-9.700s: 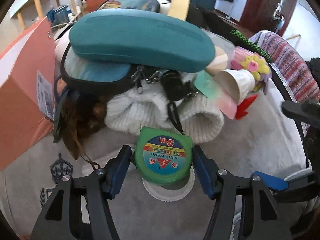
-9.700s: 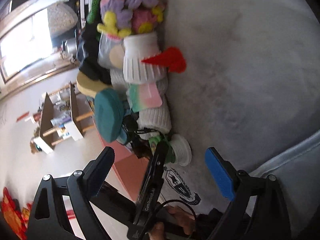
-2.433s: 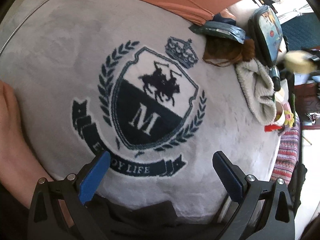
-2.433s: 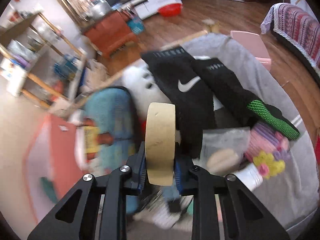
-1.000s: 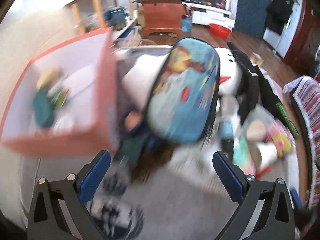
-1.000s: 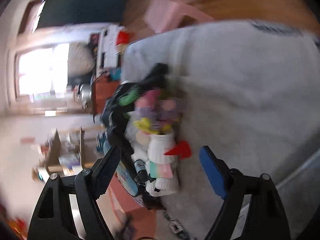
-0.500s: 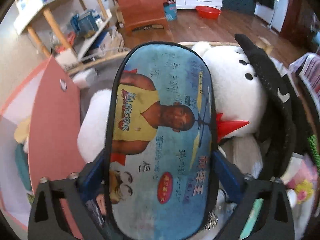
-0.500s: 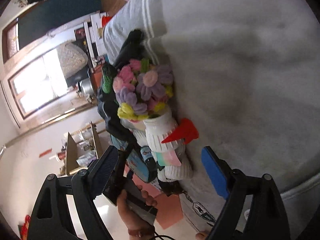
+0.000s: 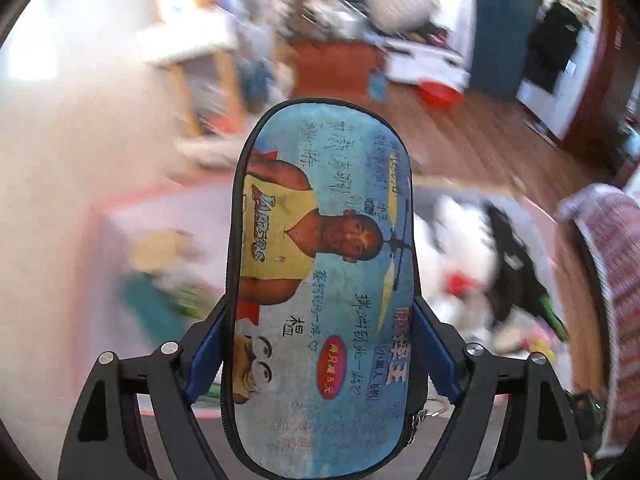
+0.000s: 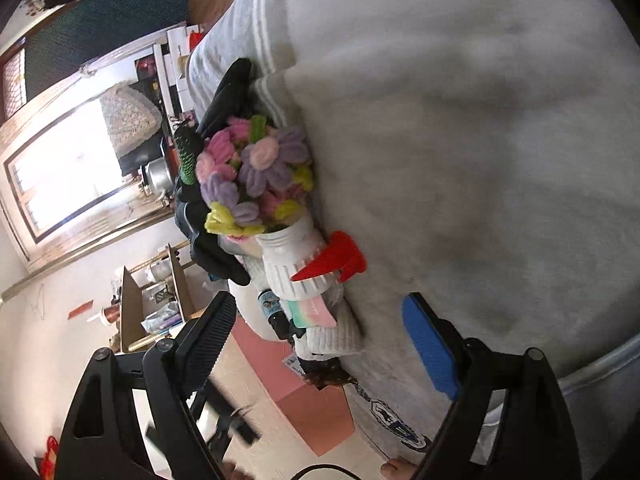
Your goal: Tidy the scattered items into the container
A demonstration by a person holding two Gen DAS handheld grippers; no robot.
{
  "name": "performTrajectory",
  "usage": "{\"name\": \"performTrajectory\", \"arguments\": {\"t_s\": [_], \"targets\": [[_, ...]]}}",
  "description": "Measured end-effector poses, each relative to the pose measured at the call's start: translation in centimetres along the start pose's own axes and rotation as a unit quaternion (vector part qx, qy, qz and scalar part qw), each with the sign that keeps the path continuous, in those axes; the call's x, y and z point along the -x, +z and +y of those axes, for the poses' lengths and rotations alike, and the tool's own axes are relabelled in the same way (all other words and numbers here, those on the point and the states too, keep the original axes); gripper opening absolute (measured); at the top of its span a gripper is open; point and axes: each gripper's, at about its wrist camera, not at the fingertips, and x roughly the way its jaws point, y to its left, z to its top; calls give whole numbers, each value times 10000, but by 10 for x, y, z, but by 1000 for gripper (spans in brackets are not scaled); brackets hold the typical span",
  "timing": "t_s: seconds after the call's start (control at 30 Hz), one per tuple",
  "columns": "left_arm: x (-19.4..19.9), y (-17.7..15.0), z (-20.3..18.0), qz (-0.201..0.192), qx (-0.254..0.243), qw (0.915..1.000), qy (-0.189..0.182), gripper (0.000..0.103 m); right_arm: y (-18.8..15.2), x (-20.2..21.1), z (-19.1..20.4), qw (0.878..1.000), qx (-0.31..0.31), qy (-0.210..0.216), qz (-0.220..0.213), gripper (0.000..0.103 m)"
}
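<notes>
My left gripper (image 9: pixel 320 344) is shut on a blue printed pencil case (image 9: pixel 322 280) and holds it in the air above the pink box (image 9: pixel 120 248), which is blurred below and left. My right gripper (image 10: pixel 316 344) is open and empty, tilted over the grey blanket (image 10: pixel 480 120). Before it lies the pile of items: a pipe-cleaner flower bouquet (image 10: pixel 256 176) in a white cup (image 10: pixel 292 264), a red clip (image 10: pixel 336 260), black socks (image 10: pixel 224 96), a white knit item (image 10: pixel 332 336) and a small bottle (image 10: pixel 276 312). The pink box (image 10: pixel 304 400) shows beside the pile.
A white plush toy (image 9: pixel 464 240) and black socks (image 9: pixel 516 264) lie blurred right of the box. A striped cloth (image 9: pixel 616 264) runs along the right edge. Shelves (image 9: pixel 192 48) and a red cabinet (image 9: pixel 336 68) stand behind on the wooden floor.
My left gripper has lifted the pencil case off the pile and swung it left toward the pink box. My right gripper has stayed open over the blanket.
</notes>
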Motion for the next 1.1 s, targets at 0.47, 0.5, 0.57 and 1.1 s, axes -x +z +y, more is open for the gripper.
{"name": "performTrajectory", "arguments": {"t_s": [0.47, 0.5, 0.57, 1.1], "targets": [[126, 66, 134, -1067, 784, 9882, 771, 103, -1, -2, -4, 9997, -74, -220, 53, 86], [122, 65, 128, -1036, 739, 9891, 741, 103, 0, -1, -5, 9997, -122, -207, 55, 86], [111, 61, 114, -934, 644, 9915, 640, 103, 0, -2, -6, 9997, -189, -153, 61, 86], [-120, -92, -186, 1879, -919, 9688, -1326, 34, -1, -17, 3, 9994, -114, 37, 333, 87]]}}
